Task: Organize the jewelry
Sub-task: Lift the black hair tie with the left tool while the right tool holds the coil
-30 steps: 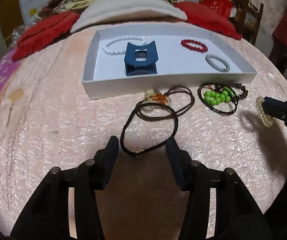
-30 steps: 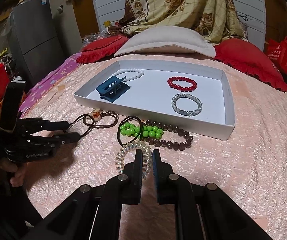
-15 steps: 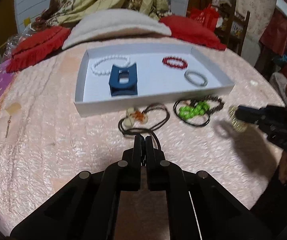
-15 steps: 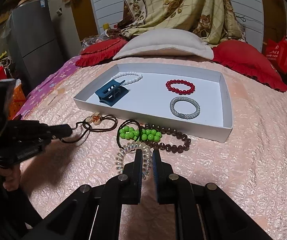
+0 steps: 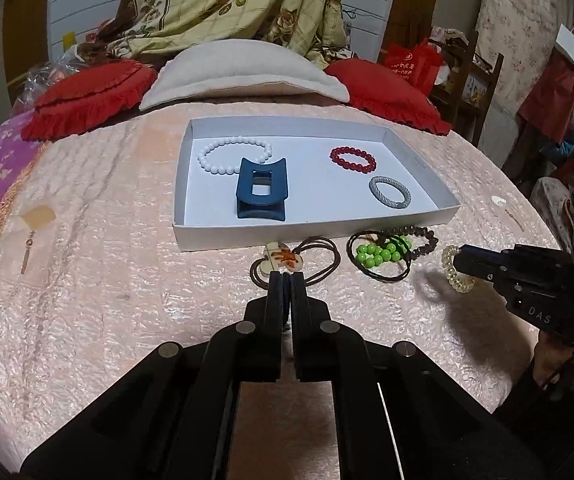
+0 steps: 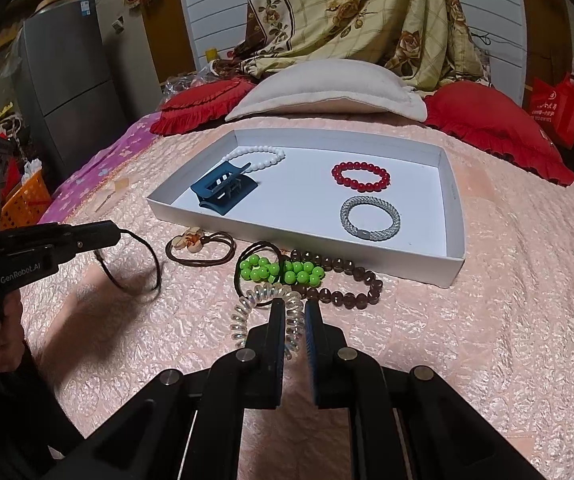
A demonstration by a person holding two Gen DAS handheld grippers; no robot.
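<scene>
Jewelry lies scattered on the pink quilted bedspread (image 6: 487,320) in front of you, part of it already in the shallow white cardboard tray (image 6: 453,220). Nearest, your right gripper (image 6: 295,312) pinches the clear spiral coil hair tie (image 6: 247,308), fingers nearly together around its loop, while your left gripper (image 5: 286,280) is pressed together on the thin brown cord loop (image 6: 127,264), lifted just off the quilt. Just beyond rest the brown cord necklace with a cream-and-orange pendant (image 5: 283,258), the bright green bead cluster on black cord (image 6: 279,270) and the dark brown bead bracelet (image 6: 347,284), touching one another. In the tray sit a navy plastic claw clip (image 5: 261,190), white bead bracelet (image 5: 233,156), red bead bracelet (image 5: 353,159) and silver mesh bangle (image 5: 390,192).
</scene>
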